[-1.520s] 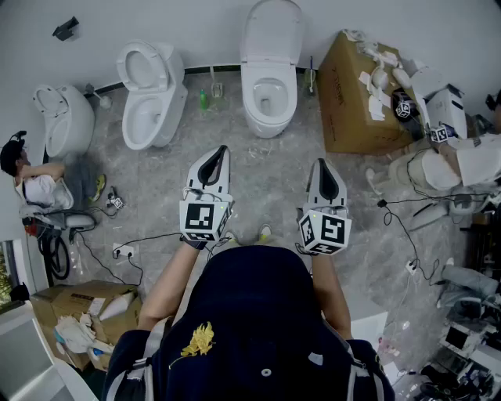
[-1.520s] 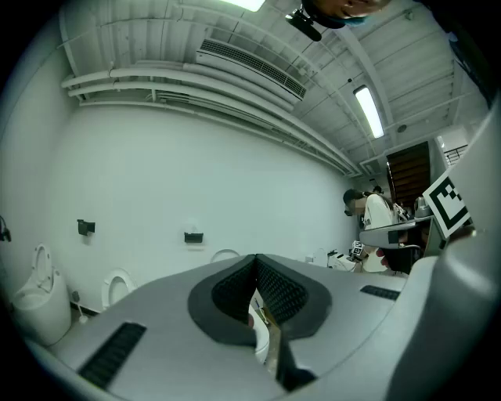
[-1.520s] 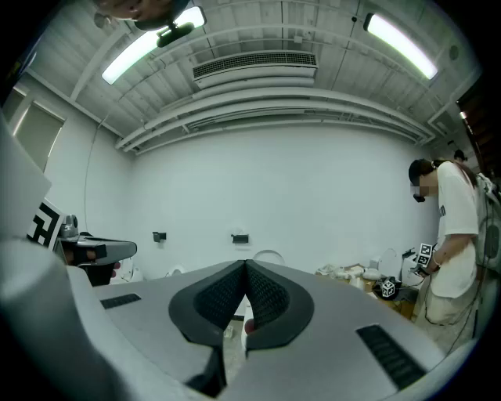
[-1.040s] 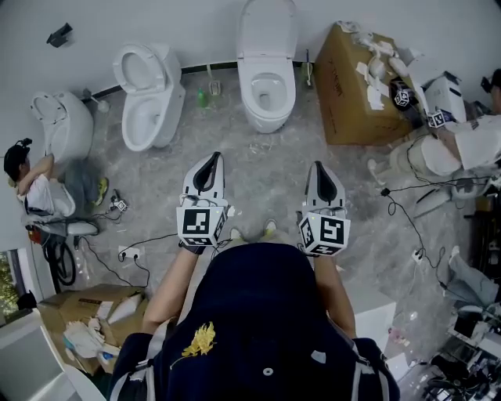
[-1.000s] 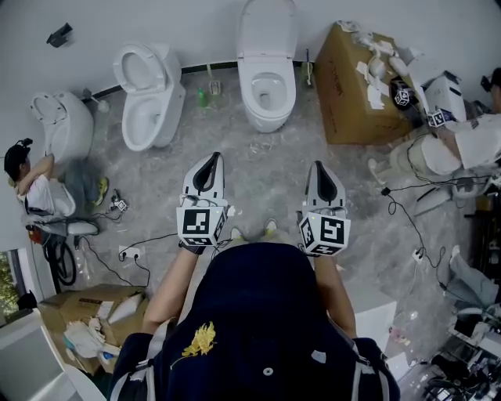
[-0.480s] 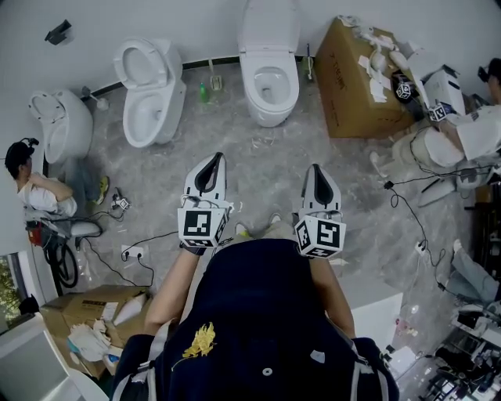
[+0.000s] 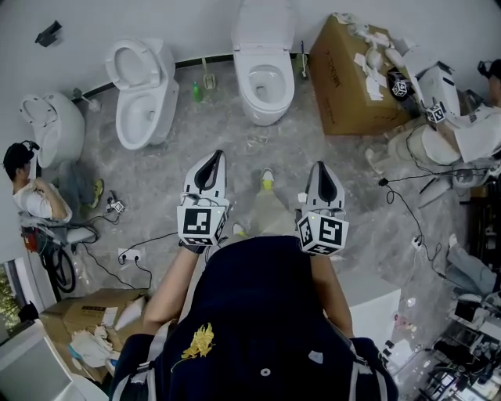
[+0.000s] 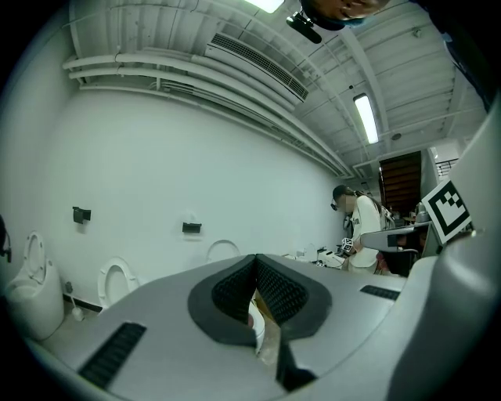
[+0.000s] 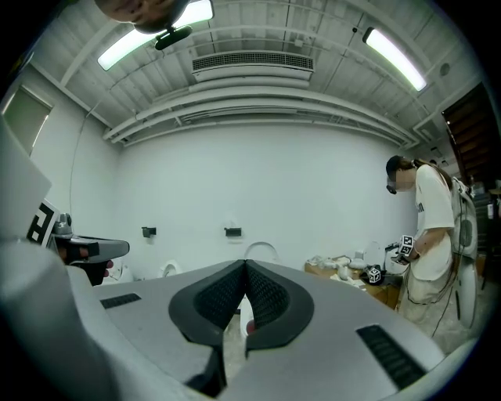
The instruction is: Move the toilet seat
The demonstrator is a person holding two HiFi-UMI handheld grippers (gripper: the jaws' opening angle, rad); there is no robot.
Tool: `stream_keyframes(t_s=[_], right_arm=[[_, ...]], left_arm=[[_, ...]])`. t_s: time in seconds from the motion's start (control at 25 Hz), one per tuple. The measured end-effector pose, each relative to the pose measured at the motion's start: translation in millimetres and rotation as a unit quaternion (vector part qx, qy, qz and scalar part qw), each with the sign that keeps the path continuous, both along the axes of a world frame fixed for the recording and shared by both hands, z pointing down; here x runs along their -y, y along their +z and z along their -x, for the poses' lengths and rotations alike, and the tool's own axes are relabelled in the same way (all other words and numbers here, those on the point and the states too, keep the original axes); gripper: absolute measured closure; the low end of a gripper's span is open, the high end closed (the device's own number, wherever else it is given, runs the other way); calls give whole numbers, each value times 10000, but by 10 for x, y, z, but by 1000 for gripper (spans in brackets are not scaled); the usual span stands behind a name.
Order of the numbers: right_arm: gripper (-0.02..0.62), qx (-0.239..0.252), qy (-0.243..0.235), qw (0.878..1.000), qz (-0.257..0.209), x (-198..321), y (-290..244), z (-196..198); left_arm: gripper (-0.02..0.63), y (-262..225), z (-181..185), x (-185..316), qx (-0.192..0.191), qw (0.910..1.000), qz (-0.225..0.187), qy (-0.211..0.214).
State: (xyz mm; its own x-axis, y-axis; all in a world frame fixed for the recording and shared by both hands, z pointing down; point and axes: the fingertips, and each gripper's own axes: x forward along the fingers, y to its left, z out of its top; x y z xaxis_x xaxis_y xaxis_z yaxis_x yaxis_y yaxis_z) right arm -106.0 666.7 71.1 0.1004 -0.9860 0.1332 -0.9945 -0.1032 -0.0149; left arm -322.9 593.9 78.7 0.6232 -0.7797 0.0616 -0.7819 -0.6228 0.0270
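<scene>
Left gripper (image 7: 212,159): jaws closed flush against each other, nothing between them; held level and aimed at the far wall.
Right gripper (image 7: 322,167): also closed and empty, alongside the left one and parallel to it, well apart.
Toilet seat (image 7: 245,90): probably the one on the middle toilet (image 7: 267,116) against the far wall. The ring looks to be lying down on the bowl, with the lid (image 7: 263,23) standing up against the wall behind it.
Direction from grippers: straight ahead and far, across a stretch of bare grey floor (image 7: 235,149). Neither gripper is near it yet.
Long axis: the bowl runs near to far, with its rounded front facing the person and its hinge at the wall end.
Nearer hand: hard to say, since the toilet sits about midway between the two grippers' lines. Either one could reach it.
Neighbours: a second toilet (image 7: 145,110) stands to the left with its seat raised, and a cardboard box (image 7: 344,86) sits just right of the middle toilet.
Step in hand, by judgement: the approach. The grip comes later and calls for open jaws.
</scene>
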Motion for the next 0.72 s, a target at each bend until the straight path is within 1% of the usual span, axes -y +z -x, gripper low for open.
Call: stream_keyframes(t_s=[0.12,0.2,0.36,0.44,0.56,0.64,0.72], right_arm=[[569,-17,-37,10000,-13,283,21,-54],[569,-28,-98,9999,-81,529,18,-133],[569,-196,-133,9997,-56,1012,112,-470],[569,-161,-119,9998,-35,1397,205,-682],[569,-22,-137,9999,-29,2031,350,-1075],[569,31,-184,9998,-32,2512,436,-1380],[569,67,-240,9997,-52,3020,450,-1655]], left_arm=[[588,-26,-60,199,-46,10000,-2,-45],[588,-39,-158,386,-8,10000,-62,-76],[588,16,-516,825,44,10000,-13,-52],[588,52,-711,1177,106,9999,-23,-53],[588,115,-1103,1746,177,9998,-13,-81],[588,91,-1459,2129,158,9998,-25,-82],[588,12,-1815,2513,198,9997,-132,-81]])
